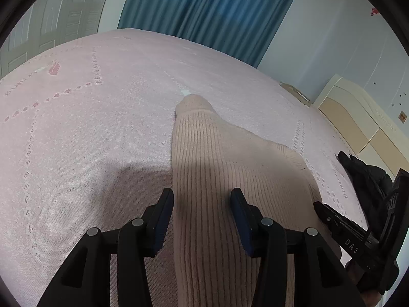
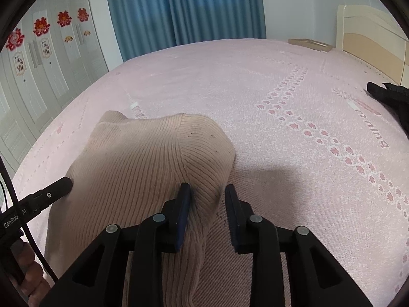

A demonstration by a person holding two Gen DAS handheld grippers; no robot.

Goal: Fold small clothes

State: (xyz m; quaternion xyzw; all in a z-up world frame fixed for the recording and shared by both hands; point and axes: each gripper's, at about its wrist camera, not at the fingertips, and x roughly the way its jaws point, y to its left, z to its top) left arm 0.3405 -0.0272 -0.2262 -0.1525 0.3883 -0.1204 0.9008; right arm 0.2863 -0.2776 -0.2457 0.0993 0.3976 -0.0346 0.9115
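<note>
Toward the near edge of the bed [image 2: 255, 81], the beige ribbed sweater [image 2: 133, 158] is lying bunched on the pink bedspread, well apart from the dark garment [image 2: 391, 102] at the headboard side, which is probably waiting its turn. Over the knit, the left hand-held gripper [image 1: 202, 197] is hovering with its jaws apart, apparently lining up on a long ribbed stretch before pinching it. On the sweater's right side, the right hand-held gripper [image 2: 208, 192] is also standing parted, straddling a raised hump of fabric, likely so both can take hold and spread the piece flat for folding.
</note>
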